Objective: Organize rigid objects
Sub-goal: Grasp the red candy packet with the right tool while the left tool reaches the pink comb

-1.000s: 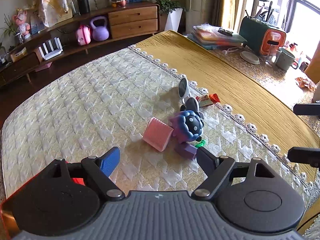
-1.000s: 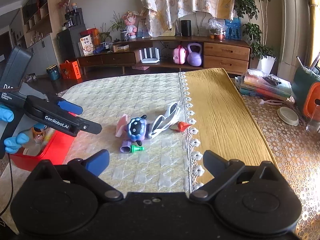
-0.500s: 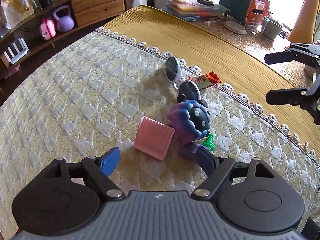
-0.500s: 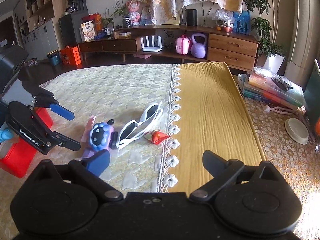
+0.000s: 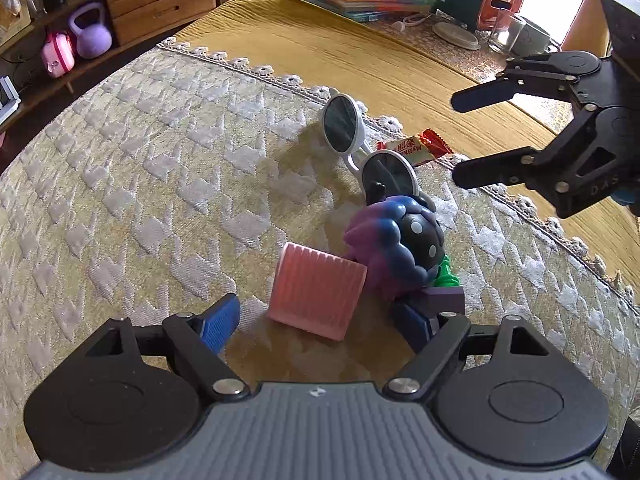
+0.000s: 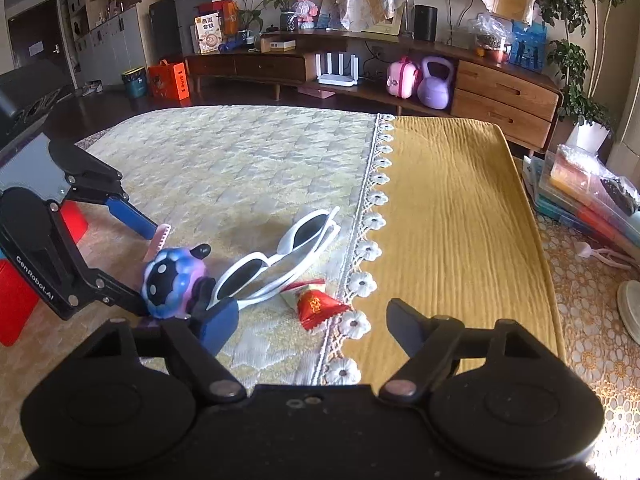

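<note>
Low in the centre of the left wrist view, a pink ribbed block (image 5: pixel 318 290) lies between the widely spread fingers of the left gripper (image 5: pixel 320 322), which holds nothing; the straddle looks like a line-up for closing on it. Touching the block's right side is a blue-and-purple spotted toy (image 5: pixel 400 246), with a small purple block (image 5: pixel 446 296) and a green piece (image 5: pixel 446 274) tucked under it, so the right finger has little free room. Above the toy lie white round sunglasses (image 5: pixel 362 140) and, just beside them, a red candy wrapper (image 5: pixel 416 148) at the lace border where the pale quilted cloth (image 5: pixel 160 180) meets the mustard cloth (image 5: pixel 360 52). At the right of that view the right gripper (image 5: pixel 464 136) hangs above the wrapper; its jaws have just been closing, yet they are apart with nothing between them. To the left of the cluster the quilt is open, and a red bin (image 6: pixel 16 300) shows at the left edge of the right wrist view, likely the drop point.
</note>
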A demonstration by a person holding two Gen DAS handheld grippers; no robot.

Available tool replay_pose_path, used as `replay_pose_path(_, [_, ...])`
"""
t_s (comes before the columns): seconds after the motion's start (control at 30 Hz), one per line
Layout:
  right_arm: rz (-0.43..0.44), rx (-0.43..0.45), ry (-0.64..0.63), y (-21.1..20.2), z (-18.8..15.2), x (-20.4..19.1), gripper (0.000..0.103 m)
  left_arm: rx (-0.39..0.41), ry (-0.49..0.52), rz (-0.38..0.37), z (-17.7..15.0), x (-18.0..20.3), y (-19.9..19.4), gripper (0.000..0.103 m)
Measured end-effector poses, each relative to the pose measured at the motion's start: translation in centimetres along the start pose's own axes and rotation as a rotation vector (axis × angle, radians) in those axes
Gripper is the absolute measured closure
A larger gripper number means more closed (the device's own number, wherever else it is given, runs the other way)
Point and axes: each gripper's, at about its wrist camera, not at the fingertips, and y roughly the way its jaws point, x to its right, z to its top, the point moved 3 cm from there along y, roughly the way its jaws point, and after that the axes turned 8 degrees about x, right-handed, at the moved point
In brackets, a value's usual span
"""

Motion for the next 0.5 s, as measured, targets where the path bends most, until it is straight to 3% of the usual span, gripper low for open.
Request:
replay_pose_path(0.17, [0.008, -0.025, -0.005, 1.8, 0.0, 0.2, 0.031, -0.012, 0.036, -0.002, 0.1, 0.3, 0.4, 0.02])
replay_pose_path(0.23, [0.01, -0.034, -0.002, 2.1, -0.2, 0.2, 0.04, -0.006, 0.043, -0.01, 0.1, 0.4, 0.3, 0.02])
replay_pose_path(0.43, [0.013, -0.03, 0.012, 2.1, -0.6, 0.1, 0.057, 0.006, 0.081, 0.024, 0.0, 0.7, 0.2, 0.037])
replay_pose_path(0.5, [0.007, -0.026, 0.017, 2.1, -0.6, -0.1, 0.063, 0.015, 0.08, 0.03, 0.0, 0.8, 0.0, 0.05])
